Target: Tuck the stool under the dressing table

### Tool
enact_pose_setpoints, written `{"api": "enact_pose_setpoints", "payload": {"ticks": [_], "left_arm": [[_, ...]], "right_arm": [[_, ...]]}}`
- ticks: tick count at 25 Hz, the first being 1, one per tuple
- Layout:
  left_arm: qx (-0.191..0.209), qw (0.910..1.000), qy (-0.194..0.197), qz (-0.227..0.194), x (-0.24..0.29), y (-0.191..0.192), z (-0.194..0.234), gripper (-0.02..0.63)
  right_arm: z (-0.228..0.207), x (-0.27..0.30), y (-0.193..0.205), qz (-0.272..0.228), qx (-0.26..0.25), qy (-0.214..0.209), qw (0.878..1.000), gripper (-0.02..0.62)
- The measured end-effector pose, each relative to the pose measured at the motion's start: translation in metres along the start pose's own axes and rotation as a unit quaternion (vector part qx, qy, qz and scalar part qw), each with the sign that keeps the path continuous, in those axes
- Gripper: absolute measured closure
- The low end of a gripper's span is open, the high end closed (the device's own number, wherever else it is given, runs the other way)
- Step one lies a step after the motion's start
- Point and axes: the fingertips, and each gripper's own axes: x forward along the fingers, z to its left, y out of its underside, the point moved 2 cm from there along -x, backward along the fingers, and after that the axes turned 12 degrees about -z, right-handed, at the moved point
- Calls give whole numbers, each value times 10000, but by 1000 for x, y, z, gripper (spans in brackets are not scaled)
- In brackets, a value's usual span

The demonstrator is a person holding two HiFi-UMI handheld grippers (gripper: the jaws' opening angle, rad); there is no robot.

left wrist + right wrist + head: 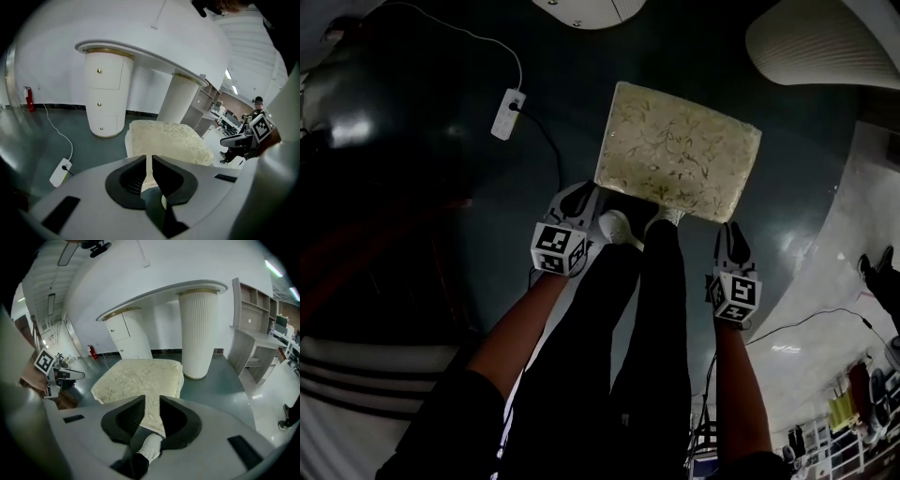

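On dark floor (441,178) | stool (678,150): cream floral cushion | left tool (579,199) closed, empty | right tool (736,239) ajar, empty

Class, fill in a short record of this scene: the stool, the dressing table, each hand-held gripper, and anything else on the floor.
Dressing table: white, curved top on two round pedestals
Stool: cream floral cushion, out in front of it, not tucked under
Left hand-held gripper: shut, empty
Right hand-held gripper: jaws slightly apart, empty
Other: white power strip with cable
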Motion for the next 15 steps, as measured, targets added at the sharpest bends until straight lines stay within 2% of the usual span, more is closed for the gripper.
{"api": "enact_pose_setpoints", "payload": {"ticks": [1,2,6,10,15], "left_arm": [[-85,10000,-25,45,3,8,3,570],[-177,9998,-54,90,7,16,5,523],[-207,9991,-80,359,20,44,8,430],[-125,9991,-46,412,25,60,5,414],[-66,9987,106,497,37,71,1,388]], "right_arm": [[-4,4,8,12,41,7,10000,481],[-9,8,15,36,80,8,10000,451],[-18,24,39,210,-32,-182,9996,406],[-19,28,63,370,61,-427,9984,360],[-18,29,78,475,-116,-603,9970,348]]}}
